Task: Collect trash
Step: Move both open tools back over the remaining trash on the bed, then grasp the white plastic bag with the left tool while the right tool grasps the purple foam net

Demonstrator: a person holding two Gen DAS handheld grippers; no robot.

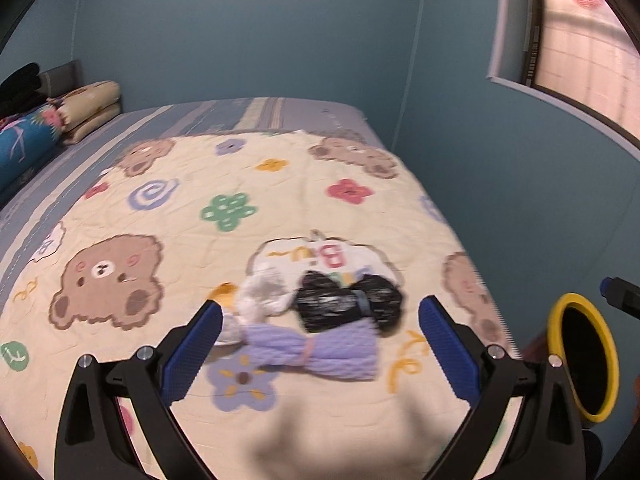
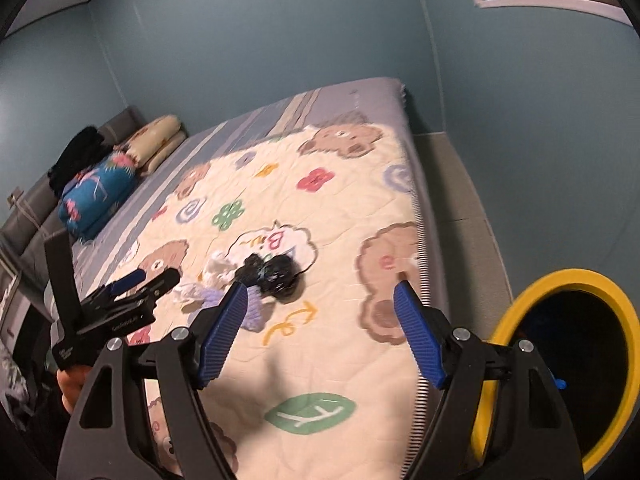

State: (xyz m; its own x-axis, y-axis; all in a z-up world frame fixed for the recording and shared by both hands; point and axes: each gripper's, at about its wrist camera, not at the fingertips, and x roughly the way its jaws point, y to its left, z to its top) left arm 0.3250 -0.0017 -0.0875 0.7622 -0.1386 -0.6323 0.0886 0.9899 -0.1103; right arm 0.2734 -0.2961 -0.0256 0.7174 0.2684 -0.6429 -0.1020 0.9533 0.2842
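Apparently nothing is collected: both grippers, left [image 1: 320, 320] and right [image 2: 318, 304], gape empty near the trash pile [image 1: 320, 304], bin [image 2: 560, 368] at right.

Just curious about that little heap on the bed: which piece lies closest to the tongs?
The lilac knitted bundle, cinched in the middle. It lies nearest the camera; the crumpled black plastic bag and white tissue wad lie behind it.

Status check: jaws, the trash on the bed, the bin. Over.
Left gripper and right gripper open, empty. Black bag, white wad, purple bundle on quilt, untouched. Yellow-rimmed bin beside bed. Path clear.
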